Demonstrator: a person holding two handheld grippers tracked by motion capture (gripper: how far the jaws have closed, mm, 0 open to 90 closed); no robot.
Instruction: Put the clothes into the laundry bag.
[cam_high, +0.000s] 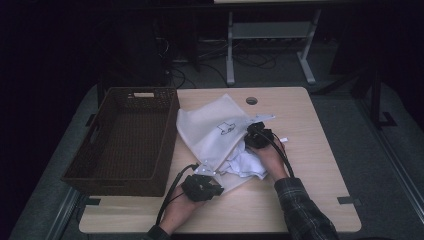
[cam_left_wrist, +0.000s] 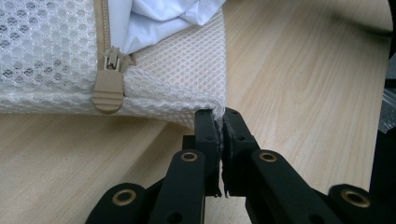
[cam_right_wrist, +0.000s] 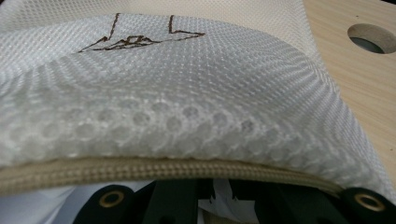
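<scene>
Reaching in from the near edge of the desk (cam_high: 310, 150), two forearms each carry one claw: the left claw (cam_high: 202, 187) sits low and near the front, its hand wrapped around the body from behind, while the right claw (cam_high: 259, 136) lies farther in, held by a hand whose plaid sleeve (cam_high: 300, 207) angles up from the lower right. One white mesh laundry bag (cam_high: 212, 130) lies on the desk between them, just beside one dark woven basket (cam_high: 127, 140) that stands at the left. In the left gripper view the left claw (cam_left_wrist: 219, 116) is closed on the bag's corner, the mesh edge pinched between the two black jaws; one tan zipper pull (cam_left_wrist: 108, 86) hangs just to the left of that corner, and one white garment (cam_left_wrist: 168, 16) shows through the open zipper. In the right gripper view the mesh bag (cam_right_wrist: 187, 102) arches over the jaws, its tan zipper tape (cam_right_wrist: 163, 169) crossing just above them; the jaw tips sit under the bag with white cloth between them, and whether the right claw grips it cannot be told. A brown line drawing (cam_right_wrist: 140, 35) is printed on the bag; no legible writing appears. One round cable hole (cam_high: 251, 100) pierces the far desk edge.
</scene>
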